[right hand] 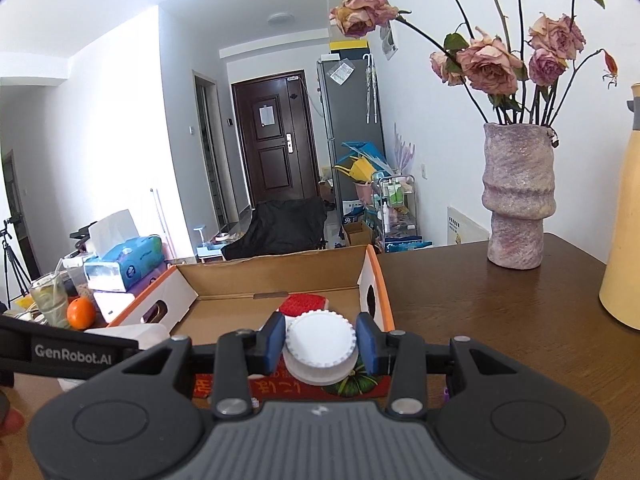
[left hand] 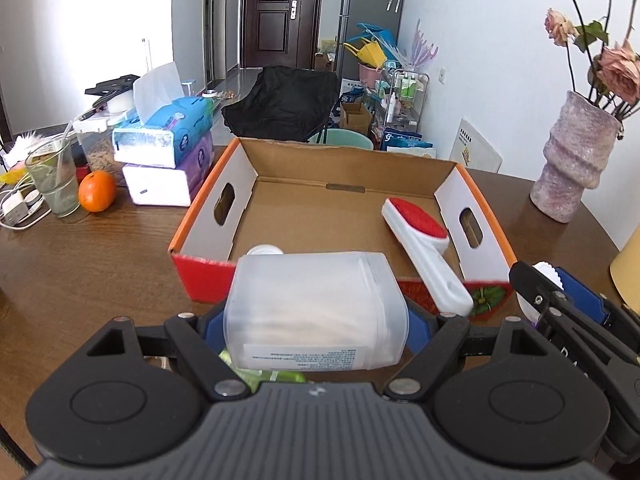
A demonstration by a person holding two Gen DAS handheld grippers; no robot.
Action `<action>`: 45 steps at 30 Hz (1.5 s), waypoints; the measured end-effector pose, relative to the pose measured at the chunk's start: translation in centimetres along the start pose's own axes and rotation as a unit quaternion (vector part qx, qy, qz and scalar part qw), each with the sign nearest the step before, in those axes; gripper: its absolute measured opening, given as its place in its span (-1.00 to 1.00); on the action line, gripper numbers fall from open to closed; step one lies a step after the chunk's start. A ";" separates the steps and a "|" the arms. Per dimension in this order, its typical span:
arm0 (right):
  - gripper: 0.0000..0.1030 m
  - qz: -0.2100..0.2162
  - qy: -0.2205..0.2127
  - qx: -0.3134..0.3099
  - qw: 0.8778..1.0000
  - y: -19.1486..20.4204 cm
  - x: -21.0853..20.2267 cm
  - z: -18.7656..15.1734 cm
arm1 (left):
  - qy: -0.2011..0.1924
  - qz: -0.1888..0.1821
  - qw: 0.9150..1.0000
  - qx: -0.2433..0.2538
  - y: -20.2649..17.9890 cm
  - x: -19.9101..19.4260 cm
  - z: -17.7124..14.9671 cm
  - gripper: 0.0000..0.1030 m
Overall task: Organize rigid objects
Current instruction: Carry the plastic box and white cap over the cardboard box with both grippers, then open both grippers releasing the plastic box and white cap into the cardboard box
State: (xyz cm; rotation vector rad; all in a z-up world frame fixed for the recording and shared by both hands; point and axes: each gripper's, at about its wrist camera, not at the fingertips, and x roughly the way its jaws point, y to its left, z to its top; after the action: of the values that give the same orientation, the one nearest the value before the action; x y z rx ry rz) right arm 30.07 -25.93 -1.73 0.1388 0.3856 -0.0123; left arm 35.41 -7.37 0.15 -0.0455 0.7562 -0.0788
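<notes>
My left gripper (left hand: 316, 330) is shut on a translucent white plastic jar (left hand: 316, 310) lying sideways, held just in front of the near wall of an open cardboard box (left hand: 320, 212) with orange edges. A white brush with a red pad (left hand: 420, 240) leans inside the box at the right. My right gripper (right hand: 320, 344) is shut on a white ridged round lid (right hand: 320, 338), held over the box's (right hand: 276, 280) near right corner. It shows at the right edge of the left wrist view (left hand: 548, 280). The red pad (right hand: 304, 303) shows behind the lid.
On the brown wooden table (left hand: 100, 260), two tissue packs (left hand: 164, 160), an orange (left hand: 97, 191) and a glass (left hand: 54, 184) stand left of the box. A vase of dried roses (right hand: 518, 196) stands at the right, with a yellow jug (right hand: 624, 220) at the far right.
</notes>
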 end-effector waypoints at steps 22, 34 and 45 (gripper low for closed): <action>-0.27 -0.002 0.033 -0.012 0.999 0.5 10.7 3.1 | 0.005 0.024 1.000 -0.002 0.6 8.8 6.8 0.61; -0.26 0.001 0.058 -0.036 0.998 1.1 13.6 3.3 | 0.020 0.042 0.999 0.004 1.8 11.8 8.0 0.62; 0.80 -0.025 0.073 -0.024 0.997 0.3 13.2 3.5 | 0.018 0.039 0.999 0.009 1.9 11.3 8.0 1.00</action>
State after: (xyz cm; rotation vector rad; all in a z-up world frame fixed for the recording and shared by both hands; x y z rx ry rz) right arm 43.59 -25.91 -3.44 0.0829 0.5347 -0.0429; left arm 49.25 -6.34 -1.91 0.0024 0.7931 -0.0113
